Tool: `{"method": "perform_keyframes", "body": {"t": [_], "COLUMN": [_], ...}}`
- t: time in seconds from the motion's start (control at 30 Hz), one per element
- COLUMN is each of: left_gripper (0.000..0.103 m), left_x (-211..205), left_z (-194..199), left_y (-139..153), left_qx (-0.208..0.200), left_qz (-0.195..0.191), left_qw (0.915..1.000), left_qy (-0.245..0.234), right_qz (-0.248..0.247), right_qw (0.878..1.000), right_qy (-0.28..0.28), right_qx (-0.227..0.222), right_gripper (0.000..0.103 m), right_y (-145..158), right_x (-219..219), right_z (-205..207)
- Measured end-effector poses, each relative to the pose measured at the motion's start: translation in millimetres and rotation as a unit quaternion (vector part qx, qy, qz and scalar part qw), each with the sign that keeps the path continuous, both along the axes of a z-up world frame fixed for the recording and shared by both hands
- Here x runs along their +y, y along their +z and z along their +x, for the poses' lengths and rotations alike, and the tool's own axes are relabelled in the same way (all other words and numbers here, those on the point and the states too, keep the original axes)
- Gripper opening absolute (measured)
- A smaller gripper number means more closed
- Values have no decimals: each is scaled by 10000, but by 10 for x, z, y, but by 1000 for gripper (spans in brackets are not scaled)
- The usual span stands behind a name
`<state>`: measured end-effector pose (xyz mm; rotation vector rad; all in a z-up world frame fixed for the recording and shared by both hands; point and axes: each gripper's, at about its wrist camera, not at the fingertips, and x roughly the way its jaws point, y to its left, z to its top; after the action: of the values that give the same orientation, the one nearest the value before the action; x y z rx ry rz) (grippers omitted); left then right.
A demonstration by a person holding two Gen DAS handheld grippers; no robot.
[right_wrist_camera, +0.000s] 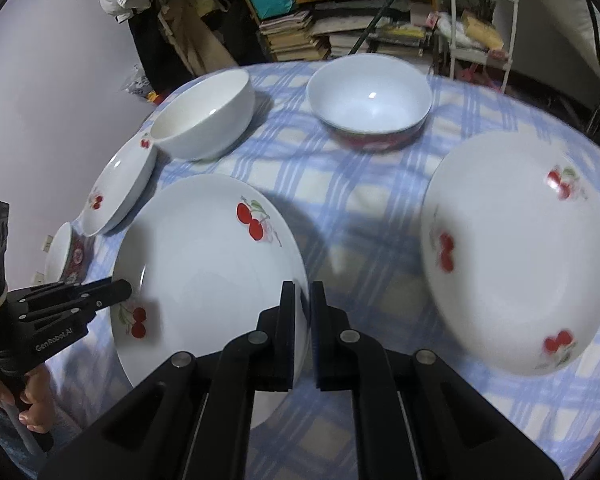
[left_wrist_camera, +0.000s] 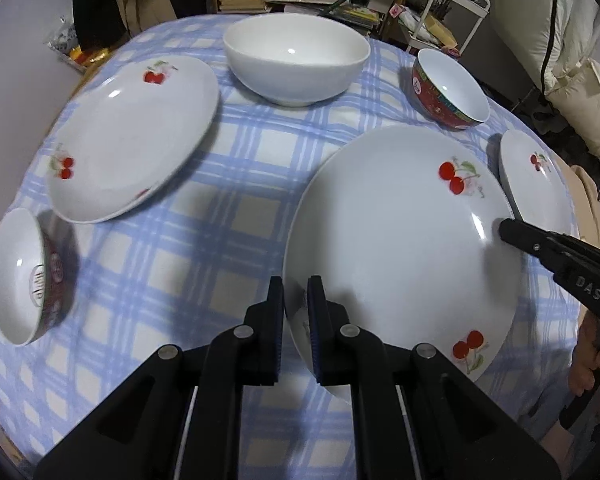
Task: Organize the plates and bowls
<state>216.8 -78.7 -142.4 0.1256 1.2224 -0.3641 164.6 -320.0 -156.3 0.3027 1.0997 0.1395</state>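
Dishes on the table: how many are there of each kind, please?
Cherry plates: 3
White bowl: 1
Red bowls: 2
Total: 6

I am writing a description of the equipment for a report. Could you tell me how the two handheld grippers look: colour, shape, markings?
Both are matte black plastic. The left gripper and right gripper each have two flat, rectangular fingers on angular linkage arms with round silver pivot pins. Blue pads line the left one's fingers. Seen from the side, the left gripper bears white "GenRobot.AI" lettering; the right one shows raised "DAS" lettering.
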Motion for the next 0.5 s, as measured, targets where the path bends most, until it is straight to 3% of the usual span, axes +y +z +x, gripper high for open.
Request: {"method": "perform_keyframes", "body": {"t": [0.1, 0.23, 0.5], "left_gripper": [11, 11, 11], "left_x": [111, 240, 588], "left_z": [-41, -158, -350], "left_y": [87, 112, -69], "left_qx": [-33, -78, 238], "left_qz": [-29, 247, 33], "left_qw": [10000, 9996, 9983], "left_qy": [75, 119, 534], "right_qz": [-38, 30, -299], "right_qw": [9999, 9996, 9981], "right_qy": [105, 281, 524], "right_qx": [0, 64, 160], "right_gripper": [10, 10, 9], "right_y": [12, 7, -26], "right_x": [118, 307, 665], "right_z": [-47, -112, -266]}}
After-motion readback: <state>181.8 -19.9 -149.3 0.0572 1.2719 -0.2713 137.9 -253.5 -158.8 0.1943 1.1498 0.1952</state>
